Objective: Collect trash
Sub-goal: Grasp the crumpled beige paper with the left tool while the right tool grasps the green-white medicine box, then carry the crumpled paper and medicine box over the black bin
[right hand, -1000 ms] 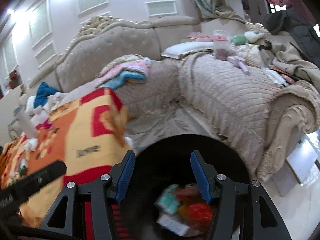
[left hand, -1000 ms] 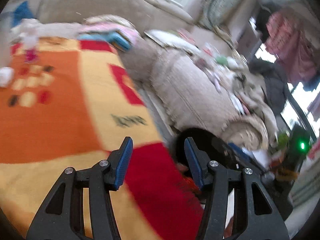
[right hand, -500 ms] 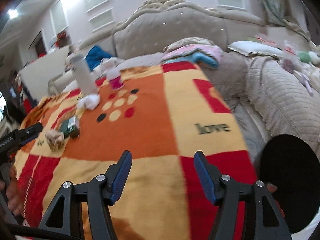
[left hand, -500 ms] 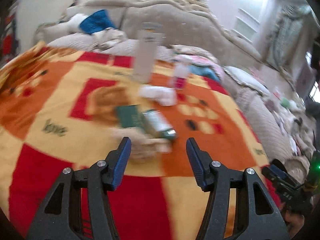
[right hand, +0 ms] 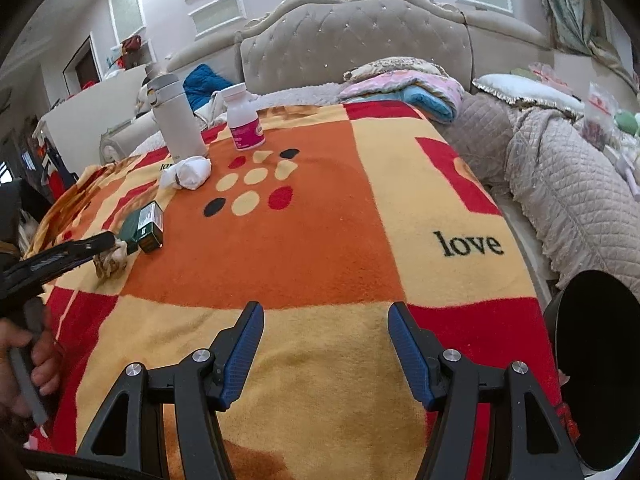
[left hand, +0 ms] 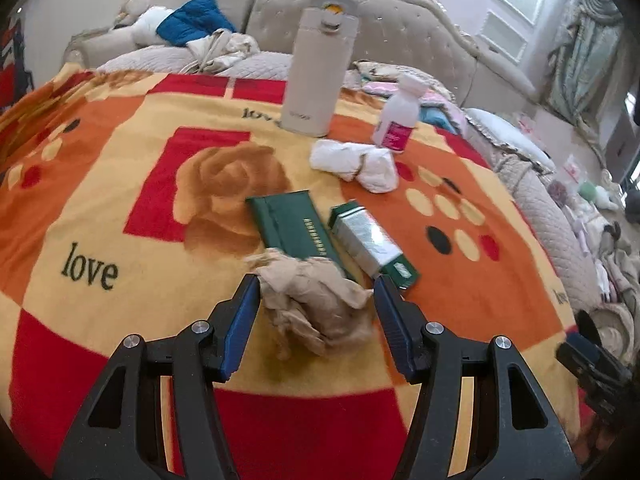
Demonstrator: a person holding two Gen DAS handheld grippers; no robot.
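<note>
Orange, red and yellow blanket [left hand: 120, 184] is filling most of both frames, printed with a rose and the word "love". Tufted beige sofa [right hand: 360, 36] is running across the top of the right wrist view. Black bin [right hand: 600, 368] is sitting at the lower right edge of that view, beside the blanket's edge.

Left gripper [left hand: 316, 300] is sitting at lower centre of its view, fingers spread wide with 1 on each side of the crumpled brown paper [left hand: 316, 300]; whether the pads are touching the paper cannot be told. Right gripper [right hand: 326, 340] is hanging at lower centre of its view, fingers spread and holding nothing, over bare blanket.

Tall cream flask [left hand: 316, 72] is standing upright at upper centre. Dark green flat box [left hand: 292, 228] is lying just above the brown paper, its near end tucked under it. Green and silver carton [left hand: 370, 244] is lying just right of that box. White crumpled tissue [left hand: 356, 164] is lying below the flask. White pill bottle [left hand: 396, 120] with pink label is standing right of the flask.
</note>
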